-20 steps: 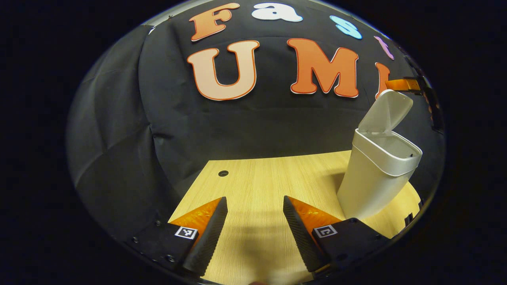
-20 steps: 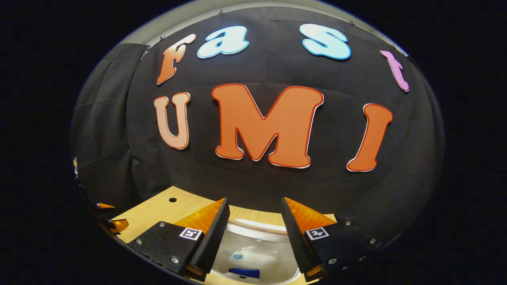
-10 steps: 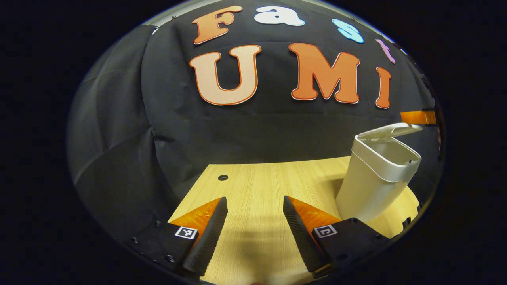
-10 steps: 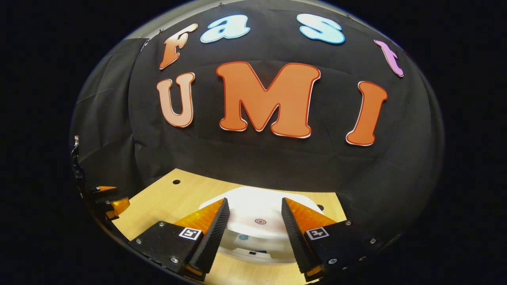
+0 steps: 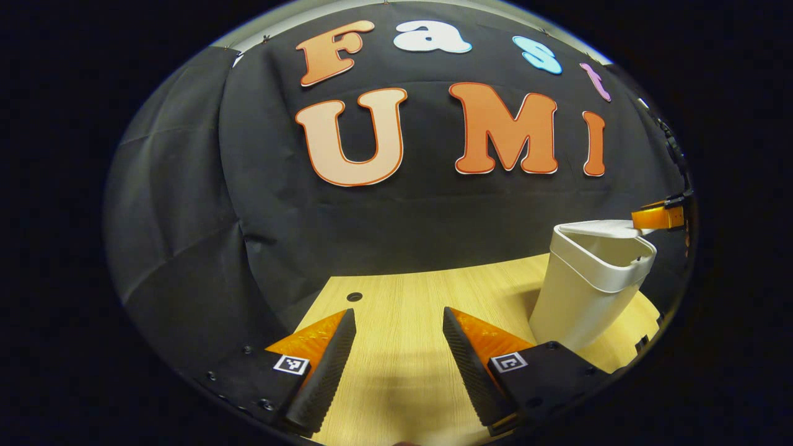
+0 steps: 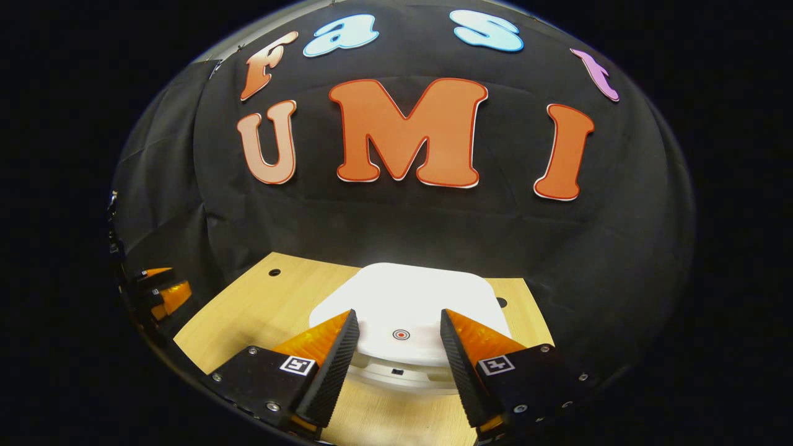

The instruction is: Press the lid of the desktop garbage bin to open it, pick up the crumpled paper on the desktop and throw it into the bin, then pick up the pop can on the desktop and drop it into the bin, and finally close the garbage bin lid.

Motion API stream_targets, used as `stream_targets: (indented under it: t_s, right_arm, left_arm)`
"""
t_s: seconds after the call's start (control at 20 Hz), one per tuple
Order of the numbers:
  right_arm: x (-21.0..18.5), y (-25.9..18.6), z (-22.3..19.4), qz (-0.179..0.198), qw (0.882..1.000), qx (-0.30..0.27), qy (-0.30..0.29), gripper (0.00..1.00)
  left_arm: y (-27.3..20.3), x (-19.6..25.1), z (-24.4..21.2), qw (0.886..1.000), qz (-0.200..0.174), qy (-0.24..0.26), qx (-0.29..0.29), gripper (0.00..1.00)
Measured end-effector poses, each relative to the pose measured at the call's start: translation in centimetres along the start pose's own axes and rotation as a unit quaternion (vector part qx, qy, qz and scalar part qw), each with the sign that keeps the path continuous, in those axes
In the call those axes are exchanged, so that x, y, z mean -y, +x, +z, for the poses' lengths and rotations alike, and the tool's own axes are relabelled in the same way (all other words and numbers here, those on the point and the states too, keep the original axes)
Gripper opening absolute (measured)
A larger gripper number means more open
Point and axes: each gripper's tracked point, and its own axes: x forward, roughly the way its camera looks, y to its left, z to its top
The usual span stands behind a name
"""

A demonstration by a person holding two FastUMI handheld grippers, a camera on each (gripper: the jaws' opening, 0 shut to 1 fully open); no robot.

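The white desktop bin (image 5: 588, 291) stands at the right of the wooden table, its lid (image 5: 604, 229) lying almost flat on the rim. In the right gripper view that lid (image 6: 409, 303), with a small red target mark, lies just past my right gripper (image 6: 399, 328), which is open and hovers over the lid's near edge. That gripper's finger (image 5: 658, 217) shows above the lid at the far right of the left gripper view. My left gripper (image 5: 396, 334) is open over bare table to the left of the bin, holding nothing.
The wooden table (image 5: 403, 310) has a small round hole (image 5: 354, 297) near its back left corner, and another hole (image 6: 502, 302) behind the bin. Black cloth walls close in behind and to the sides. My left gripper (image 6: 158, 291) shows at the left edge of the right gripper view.
The bin lid swung down from standing upright to lying nearly flat on the rim. My right gripper came down with it. The left gripper stayed nearly still.
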Motion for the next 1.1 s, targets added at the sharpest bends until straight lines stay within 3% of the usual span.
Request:
stream_targets:
  t_s: [0.2, 0.45, 0.95, 1.0, 1.1]
  right_arm:
    - [-0.6, 0.0, -1.9, -0.001, 1.000, -0.025, 0.001, 0.81]
    - [-0.6, 0.5, -3.4, -0.011, 0.999, -0.041, 0.009, 0.81]
    - [-1.2, 0.7, -4.1, -0.029, 0.998, -0.047, 0.035, 0.65]
    - [-1.2, 0.8, -4.2, -0.029, 0.997, -0.050, 0.041, 0.63]
    - [-1.1, 0.7, -4.3, -0.032, 0.997, -0.050, 0.045, 0.65]
  left_arm:
    - [-0.5, -1.2, 1.2, 1.000, 0.012, 0.010, 0.016, 0.91]
    - [-0.2, -0.6, 1.8, 0.999, 0.014, -0.020, 0.026, 0.90]
    - [0.1, 0.7, 1.5, 0.999, 0.016, -0.021, 0.020, 0.87]
    - [0.1, 0.9, 1.6, 0.999, 0.015, -0.020, 0.022, 0.91]
    - [0.0, 1.0, 2.3, 0.999, 0.013, -0.018, 0.031, 0.87]
